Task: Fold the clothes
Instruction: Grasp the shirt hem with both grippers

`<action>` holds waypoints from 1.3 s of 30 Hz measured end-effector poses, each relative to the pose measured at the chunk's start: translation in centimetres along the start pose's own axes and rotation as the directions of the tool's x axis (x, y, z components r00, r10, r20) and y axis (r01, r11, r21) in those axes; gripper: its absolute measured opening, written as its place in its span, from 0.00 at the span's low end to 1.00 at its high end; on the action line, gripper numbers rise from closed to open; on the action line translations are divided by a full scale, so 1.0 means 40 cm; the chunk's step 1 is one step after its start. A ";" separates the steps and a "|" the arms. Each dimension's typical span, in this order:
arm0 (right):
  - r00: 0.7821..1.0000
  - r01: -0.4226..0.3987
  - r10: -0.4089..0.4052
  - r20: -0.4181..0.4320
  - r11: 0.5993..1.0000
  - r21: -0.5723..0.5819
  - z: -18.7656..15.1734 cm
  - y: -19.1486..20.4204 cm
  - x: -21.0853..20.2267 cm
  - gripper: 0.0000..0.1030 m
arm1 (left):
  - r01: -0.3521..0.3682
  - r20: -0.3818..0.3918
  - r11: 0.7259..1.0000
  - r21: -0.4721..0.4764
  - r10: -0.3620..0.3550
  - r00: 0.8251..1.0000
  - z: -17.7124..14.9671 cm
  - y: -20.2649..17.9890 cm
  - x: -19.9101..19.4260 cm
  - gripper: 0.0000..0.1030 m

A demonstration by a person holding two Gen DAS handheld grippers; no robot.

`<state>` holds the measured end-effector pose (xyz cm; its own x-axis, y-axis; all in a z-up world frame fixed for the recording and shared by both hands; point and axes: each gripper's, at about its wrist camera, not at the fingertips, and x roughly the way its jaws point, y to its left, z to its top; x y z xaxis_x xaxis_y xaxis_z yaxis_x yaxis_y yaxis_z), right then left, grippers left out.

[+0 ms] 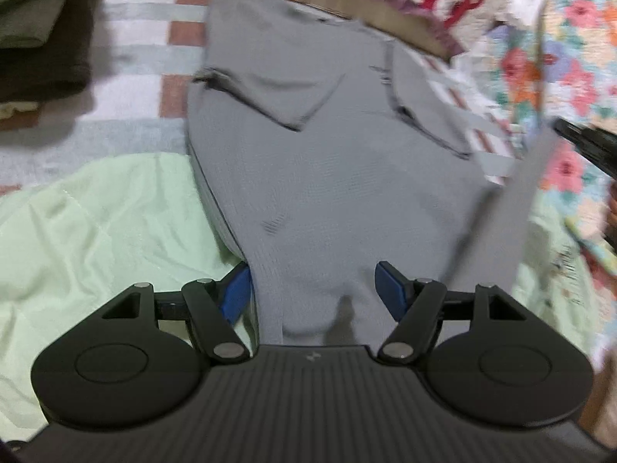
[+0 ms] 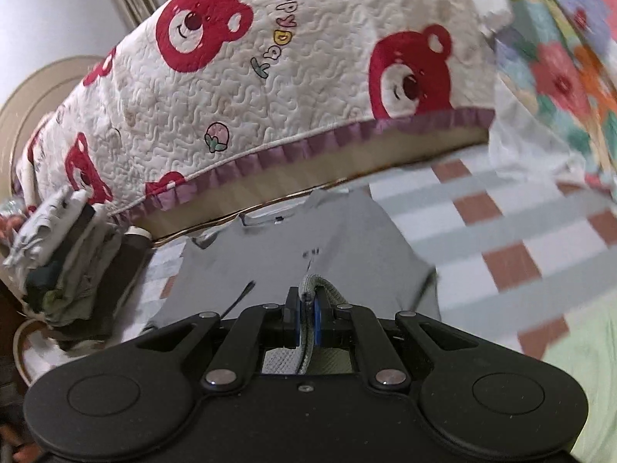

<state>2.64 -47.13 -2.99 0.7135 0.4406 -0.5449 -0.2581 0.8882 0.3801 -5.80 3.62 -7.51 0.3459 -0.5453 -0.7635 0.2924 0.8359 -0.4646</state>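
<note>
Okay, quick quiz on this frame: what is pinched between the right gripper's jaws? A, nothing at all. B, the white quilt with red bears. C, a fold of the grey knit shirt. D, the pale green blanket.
C: in the right wrist view the right gripper has its blue pads closed on a bunched fold of the grey knit shirt, which lies on the checked bed cover.

Stacked clothes (image 1: 34,38) left; bear-print quilt (image 2: 308,77) overhanging behind.
</note>
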 end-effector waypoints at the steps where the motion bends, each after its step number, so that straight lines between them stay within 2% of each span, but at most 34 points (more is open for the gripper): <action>1: 1.000 0.003 -0.003 0.000 1.000 -0.005 0.011 0.005 0.013 0.09 | 0.019 -0.010 1.000 -0.001 -0.019 1.000 -0.008 0.002 -0.007 0.66; 4: 1.000 0.015 -0.015 0.003 1.000 -0.024 0.024 0.019 0.043 0.09 | 0.042 -0.033 0.998 0.037 -0.041 0.999 -0.020 -0.015 -0.024 0.66; 7: 1.000 0.028 -0.028 0.004 1.000 -0.012 0.018 0.023 0.059 0.09 | 0.064 -0.106 0.994 0.085 -0.055 0.993 -0.028 -0.036 -0.015 0.67; 11: 0.999 0.034 -0.034 0.016 0.999 0.005 0.003 0.019 0.048 0.09 | -0.013 -0.221 0.993 0.120 0.040 0.974 -0.042 -0.053 0.042 0.66; 14: 0.999 0.042 -0.042 0.027 0.999 0.011 -0.010 0.011 0.030 0.09 | -0.014 -0.296 0.995 0.095 0.042 0.954 -0.050 -0.046 0.077 0.67; 16: 0.998 0.044 -0.045 0.036 0.999 0.022 -0.013 0.001 0.015 0.09 | -0.092 -0.331 0.993 0.075 0.112 0.937 -0.054 -0.037 0.095 0.70; 17: 0.998 0.044 -0.045 0.040 0.999 0.027 -0.014 -0.004 0.008 0.09 | -0.114 -0.334 0.992 0.061 0.128 0.934 -0.055 -0.032 0.098 0.71; 19: 0.998 0.043 -0.044 0.042 0.998 0.034 -0.013 -0.013 0.000 0.09 | -0.097 -0.312 0.993 0.061 0.111 0.943 -0.055 -0.036 0.086 0.56; 20: 0.998 0.044 -0.045 0.042 0.998 0.034 -0.015 -0.017 -0.004 0.09 | -0.079 -0.293 0.994 0.070 0.096 0.951 -0.055 -0.043 0.076 0.25; 21: 0.998 0.045 -0.047 0.043 0.998 0.032 -0.017 -0.020 -0.005 0.09 | -0.073 -0.259 0.993 0.095 0.095 0.961 -0.055 -0.054 0.061 0.06; 22: 0.998 0.047 -0.049 0.043 0.998 0.032 -0.019 -0.023 -0.005 0.09 | -0.080 -0.219 0.989 0.124 0.106 0.970 -0.052 -0.067 0.046 0.03; 25: 0.997 0.054 -0.056 0.046 0.998 0.036 -0.018 -0.034 0.005 0.09 | -0.103 -0.098 0.977 0.187 0.123 0.988 -0.033 -0.103 0.000 0.02; 28: 0.995 0.075 -0.077 0.063 0.997 0.028 0.003 -0.042 0.028 0.09 | -0.149 0.042 0.973 0.177 0.144 0.989 0.042 -0.114 -0.034 0.02; 30: 0.993 0.087 -0.089 0.082 0.996 0.027 0.023 -0.049 0.046 0.09 | -0.223 0.152 0.958 0.179 0.197 0.968 0.120 -0.106 -0.043 0.02; 32: 0.991 0.092 -0.094 0.095 0.995 0.028 0.047 -0.062 0.071 0.09 | -0.277 0.221 0.948 0.155 0.240 0.945 0.197 -0.079 -0.033 0.02; 35: 0.986 0.133 -0.134 0.103 0.991 0.014 0.089 -0.075 0.129 0.09 | -0.296 0.250 0.952 0.074 0.270 0.930 0.296 0.009 0.024 0.02; 37: 0.982 0.161 -0.163 0.097 0.987 0.028 0.112 -0.092 0.181 0.09 | -0.308 0.206 0.951 0.012 0.299 0.932 0.334 0.068 0.083 0.03; 39: 0.980 0.186 -0.190 0.067 0.981 0.059 0.126 -0.114 0.241 0.09 | -0.284 0.197 0.958 -0.035 0.285 0.938 0.339 0.110 0.118 0.05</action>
<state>13.96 -47.60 -6.22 0.7913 0.2543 -0.5560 -0.0820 0.9453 0.3157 9.22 3.87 -7.09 0.5836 -0.2855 -0.7602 0.1511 0.9580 -0.2438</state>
